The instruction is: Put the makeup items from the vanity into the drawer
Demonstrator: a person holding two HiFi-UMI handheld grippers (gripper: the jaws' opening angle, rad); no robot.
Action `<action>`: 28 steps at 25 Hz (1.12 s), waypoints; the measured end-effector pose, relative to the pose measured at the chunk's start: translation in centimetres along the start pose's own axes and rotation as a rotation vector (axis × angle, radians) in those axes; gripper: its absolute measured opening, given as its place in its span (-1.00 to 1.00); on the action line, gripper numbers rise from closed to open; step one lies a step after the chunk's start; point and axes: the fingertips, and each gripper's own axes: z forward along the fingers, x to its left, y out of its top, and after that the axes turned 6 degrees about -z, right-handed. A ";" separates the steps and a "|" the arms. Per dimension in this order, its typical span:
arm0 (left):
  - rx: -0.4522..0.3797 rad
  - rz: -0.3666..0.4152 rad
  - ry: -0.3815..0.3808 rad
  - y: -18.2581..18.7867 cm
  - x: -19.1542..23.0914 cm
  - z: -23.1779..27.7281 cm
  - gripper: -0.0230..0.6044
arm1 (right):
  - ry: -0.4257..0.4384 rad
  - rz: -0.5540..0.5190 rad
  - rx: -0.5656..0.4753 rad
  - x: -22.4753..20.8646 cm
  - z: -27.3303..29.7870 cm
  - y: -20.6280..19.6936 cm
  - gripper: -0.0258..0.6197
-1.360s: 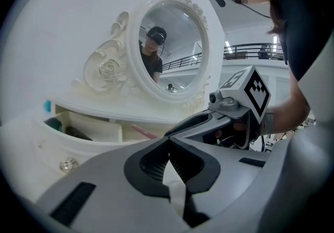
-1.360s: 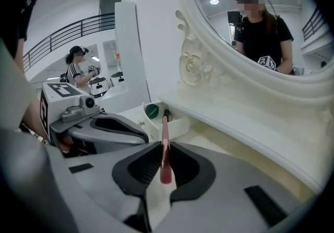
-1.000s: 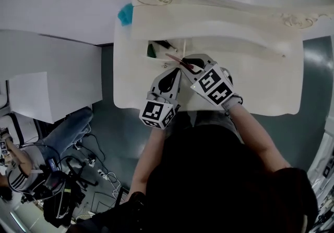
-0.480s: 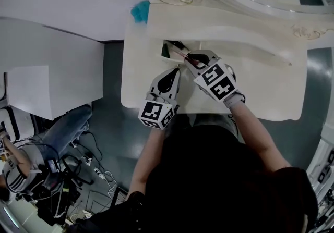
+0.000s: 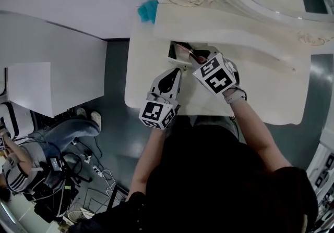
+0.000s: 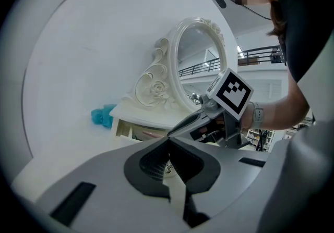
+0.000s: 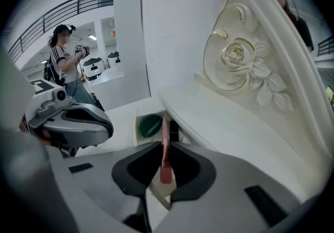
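the right gripper (image 7: 162, 144) is pinching a slim pink makeup stick (image 7: 165, 167) between its jaws, and the stick points forward over the open drawer (image 7: 136, 121) (a small one pulled out from under the vanity's raised shelf). inside the drawer lie a round dark green item (image 7: 151, 125) and a black item (image 7: 174, 131) just beside it. in the head view this gripper is at the drawer's mouth, toward the left end of the cream worktop (image 5: 261, 94). the left gripper (image 6: 168, 146) has its jaw tips pressed together with nothing between them; it is over the front part of the worktop, near the right gripper but apart from it. a mirror frame carved with a rose (image 7: 237, 60) rises behind the drawer, and a teal object (image 5: 147, 11) shows just beside the vanity's back left corner.
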 end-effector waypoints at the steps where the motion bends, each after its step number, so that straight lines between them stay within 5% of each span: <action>1: -0.002 -0.001 0.004 0.1 0.2 -0.1 -0.89 | 0.001 -0.001 0.002 0.0 0.2 0.0 -0.73; 28: -0.001 -0.011 0.000 -0.1 1.3 -0.4 -0.89 | -0.015 0.111 -0.021 -0.5 1.6 0.3 -0.73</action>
